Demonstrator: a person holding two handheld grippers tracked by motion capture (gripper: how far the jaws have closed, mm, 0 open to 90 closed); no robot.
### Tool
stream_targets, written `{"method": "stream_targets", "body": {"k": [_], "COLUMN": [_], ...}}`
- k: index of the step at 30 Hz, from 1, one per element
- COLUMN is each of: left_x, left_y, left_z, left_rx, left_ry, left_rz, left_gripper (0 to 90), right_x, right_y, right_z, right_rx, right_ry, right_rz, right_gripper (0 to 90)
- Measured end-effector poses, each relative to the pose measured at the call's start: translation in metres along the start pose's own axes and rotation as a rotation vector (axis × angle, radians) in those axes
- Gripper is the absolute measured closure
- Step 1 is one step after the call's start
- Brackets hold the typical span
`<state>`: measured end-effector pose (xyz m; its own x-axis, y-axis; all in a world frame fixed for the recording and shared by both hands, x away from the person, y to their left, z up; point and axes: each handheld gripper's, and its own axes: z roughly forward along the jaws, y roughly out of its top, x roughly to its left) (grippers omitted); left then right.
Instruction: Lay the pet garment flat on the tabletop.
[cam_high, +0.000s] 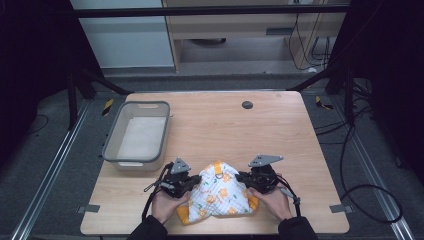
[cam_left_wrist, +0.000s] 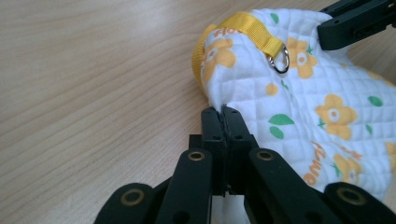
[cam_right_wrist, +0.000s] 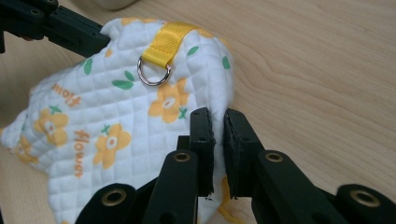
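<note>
Left gripper (cam_left_wrist: 223, 111) jaws pinching shut on left edge of bib (cam_high: 220, 195); right gripper (cam_right_wrist: 219, 116) jaws clamping fabric at right edge. Bib lying bunched on table (cam_high: 280, 130) near front edge, between 2 hands; tray (cam_high: 136, 134) sitting beyond, left.

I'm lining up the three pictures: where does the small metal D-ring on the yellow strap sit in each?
High view: small metal D-ring near the top of the white quilted flower-print cloth, low centre.
Left gripper view: upper right, under the yellow webbing strap.
Right gripper view: upper left of centre.
Shared landmark: the yellow strap.
</note>
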<state>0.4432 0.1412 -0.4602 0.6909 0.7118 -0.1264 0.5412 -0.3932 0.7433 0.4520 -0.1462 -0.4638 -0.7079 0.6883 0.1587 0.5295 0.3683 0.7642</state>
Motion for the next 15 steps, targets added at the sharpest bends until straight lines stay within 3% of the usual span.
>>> {"method": "stream_targets", "body": {"k": [9,15], "left_x": [-0.006,-0.008], "left_y": [0.015,0.033], "left_z": [-0.024,-0.037], "left_rx": [-0.084,-0.151], "left_ry": [-0.010,0.017], "left_rz": [0.017,0.047], "left_gripper": [89.6,89.6], "right_x": [0.006,0.006], "right_y": [0.011,0.022], "right_z": [-0.021,-0.034], "right_rx": [-0.084,-0.156], "right_ry": [0.004,-0.023], "right_rz": [-0.016,-0.028], "right_gripper": [82.7,82.7]}}
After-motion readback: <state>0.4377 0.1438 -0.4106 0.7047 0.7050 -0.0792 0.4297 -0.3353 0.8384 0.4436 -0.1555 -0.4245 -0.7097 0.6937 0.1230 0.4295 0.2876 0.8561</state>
